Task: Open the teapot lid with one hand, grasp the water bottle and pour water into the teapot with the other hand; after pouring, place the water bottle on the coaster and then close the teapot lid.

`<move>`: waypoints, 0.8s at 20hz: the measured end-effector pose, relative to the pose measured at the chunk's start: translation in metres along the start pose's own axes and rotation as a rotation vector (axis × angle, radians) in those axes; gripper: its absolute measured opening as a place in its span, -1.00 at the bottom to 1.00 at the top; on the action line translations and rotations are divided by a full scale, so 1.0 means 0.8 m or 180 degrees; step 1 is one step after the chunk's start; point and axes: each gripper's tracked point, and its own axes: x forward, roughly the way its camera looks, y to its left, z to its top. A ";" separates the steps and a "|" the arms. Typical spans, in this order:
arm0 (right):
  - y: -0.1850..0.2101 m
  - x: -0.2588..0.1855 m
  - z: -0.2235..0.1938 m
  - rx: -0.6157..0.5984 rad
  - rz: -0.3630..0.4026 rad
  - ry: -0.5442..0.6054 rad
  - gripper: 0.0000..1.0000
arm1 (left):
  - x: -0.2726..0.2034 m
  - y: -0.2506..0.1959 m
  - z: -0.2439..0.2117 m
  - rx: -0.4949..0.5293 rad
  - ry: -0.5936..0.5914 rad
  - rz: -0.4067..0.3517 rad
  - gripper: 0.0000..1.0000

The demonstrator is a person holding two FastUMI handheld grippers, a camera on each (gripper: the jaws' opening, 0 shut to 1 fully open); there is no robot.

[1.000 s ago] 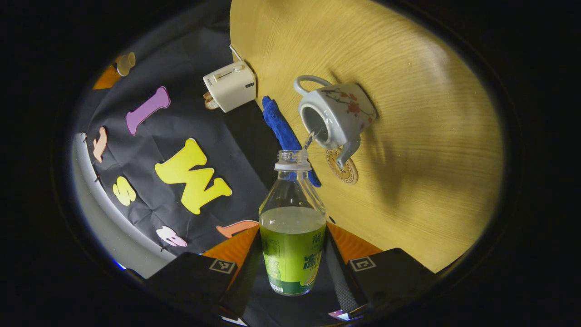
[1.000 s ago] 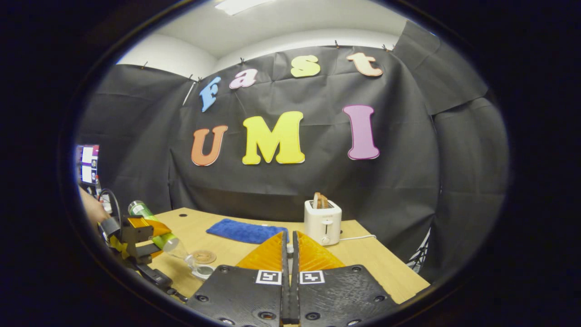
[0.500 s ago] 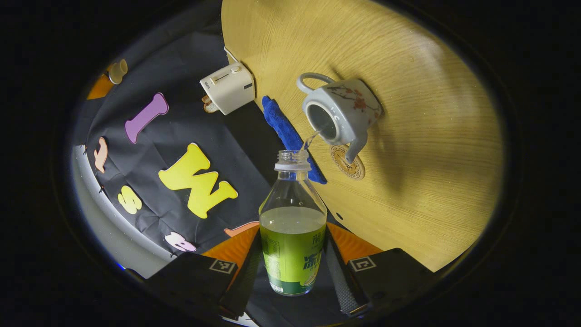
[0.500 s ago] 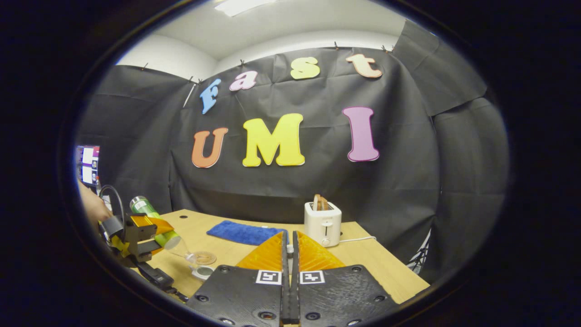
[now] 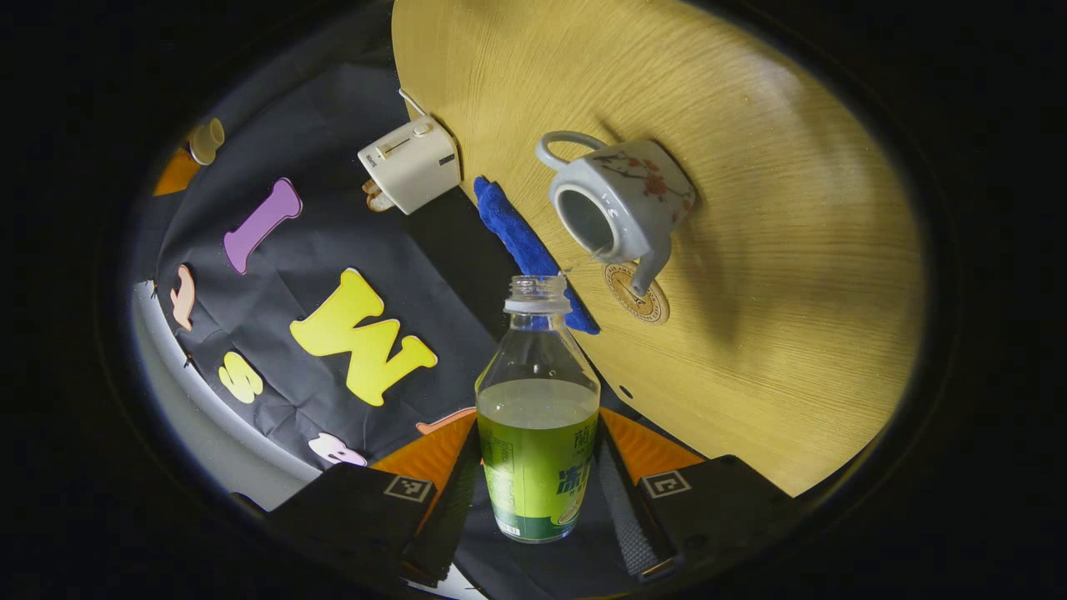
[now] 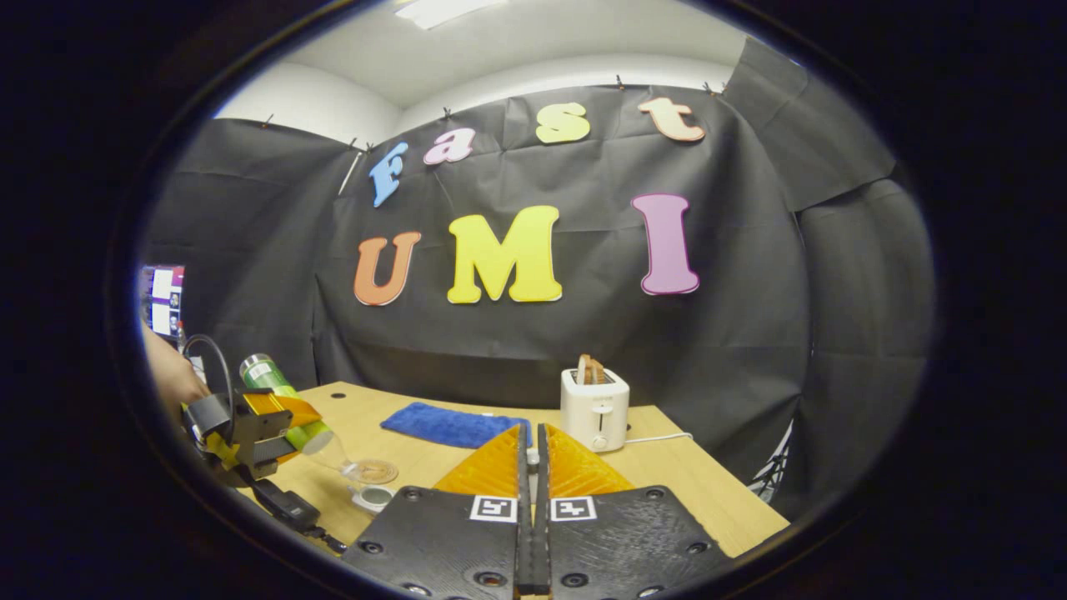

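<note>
I keep the left gripper point(image 5: 538, 492) clamped on the tilted water bottle point(image 5: 538, 442), its mouth above the open teapot point(image 5: 621, 208) beside the coaster point(image 5: 638, 292); the right gripper point(image 6: 533, 467) is pinched closed, on what I cannot tell

One water bottle point(image 5: 538, 417), uncapped. One teapot point(image 5: 618, 202), lid off. One round coaster point(image 5: 637, 292). One blue cloth point(image 5: 523, 242). One white toaster point(image 5: 409, 165) with what looks like toast in it, the number of slices too small to tell. One wooden bench point(image 5: 750, 275). Two tongs: left point(image 5: 538, 500), right point(image 6: 533, 467).
</note>
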 end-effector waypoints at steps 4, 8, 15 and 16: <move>-0.004 0.001 0.001 -0.0009 -0.0010 -0.0005 -1.00 | 0.001 0.001 0.001 0.0021 -0.0005 -0.0007 0.51; -0.002 0.003 -0.004 -0.0013 0.0004 0.0027 -1.00 | 0.000 0.003 0.005 0.0035 -0.0024 0.0019 0.52; -0.008 0.005 -0.007 -0.0013 -0.0019 0.0031 -1.00 | 0.007 0.019 0.010 -0.0306 -0.0193 0.0149 0.51; -0.008 0.005 -0.007 -0.0009 -0.0021 0.0036 -1.00 | 0.010 0.017 0.007 -0.0501 -0.0218 0.0117 0.51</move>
